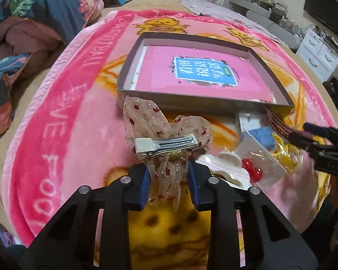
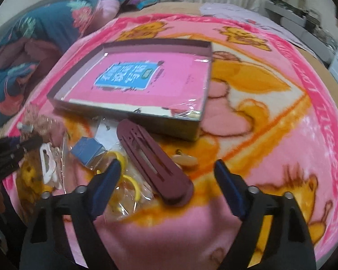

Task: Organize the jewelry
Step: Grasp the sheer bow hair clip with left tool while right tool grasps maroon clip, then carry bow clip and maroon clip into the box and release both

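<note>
Black gripper frames, blue ribbed fingers (image 2: 229, 191), silver screws.

Left hand-held gripper (image 1: 169, 180) pinching lace bow clip (image 1: 166, 141).

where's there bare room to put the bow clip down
The shallow box holds only a flat pink book, so its inside is free. The blanket left of the bow clip is bare too. Right of it is crowded: white clip, red bead card, yellow rings, maroon clip.
</note>
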### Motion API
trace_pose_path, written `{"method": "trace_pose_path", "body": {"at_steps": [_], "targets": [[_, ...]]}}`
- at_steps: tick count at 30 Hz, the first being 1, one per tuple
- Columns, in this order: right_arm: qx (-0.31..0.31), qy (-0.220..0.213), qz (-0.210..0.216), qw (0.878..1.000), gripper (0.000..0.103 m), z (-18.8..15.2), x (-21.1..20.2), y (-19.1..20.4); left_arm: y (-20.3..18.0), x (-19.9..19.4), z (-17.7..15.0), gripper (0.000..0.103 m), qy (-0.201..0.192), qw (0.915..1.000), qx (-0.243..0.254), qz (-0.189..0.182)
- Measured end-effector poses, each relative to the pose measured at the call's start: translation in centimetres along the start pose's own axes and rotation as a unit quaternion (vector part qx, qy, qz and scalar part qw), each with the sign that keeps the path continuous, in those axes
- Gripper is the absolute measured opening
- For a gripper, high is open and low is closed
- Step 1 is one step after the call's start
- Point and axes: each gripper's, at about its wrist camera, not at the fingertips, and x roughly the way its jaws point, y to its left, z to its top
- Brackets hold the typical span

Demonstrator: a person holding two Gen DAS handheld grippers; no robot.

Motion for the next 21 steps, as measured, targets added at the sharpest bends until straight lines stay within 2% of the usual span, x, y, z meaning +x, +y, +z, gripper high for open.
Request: {"method": "trace_pose_path", "body": {"at_steps": [7,12,17,21], "targets": [[-0.032,0.014,-0.012,0.999,0.058,0.4,1.5,0.3,2.0,-0.1,1.5,0.019,-0.003,0.9997,-0.024,-0.008],[-0.020,0.018,-0.005,1.000,0.051,-0.4,0.9,-0.8,3.2,-0.3,2.6,0.019,-0.003,0.9990,-0.040,-0.018],[0.016,0.020,-0.005,1.000,0.051,-1.8,-0.4,-2.4,3.9,-0.7,3.5,0.018,-0.008,0.9985,-0.047,-0.026],[0.039,0.017,-0.012,0.999,0.055,-3.0,-1.6,-3.3,4.1,-1.0,4.2,0.018,-0.013,0.9982,-0.051,-0.030]]}}
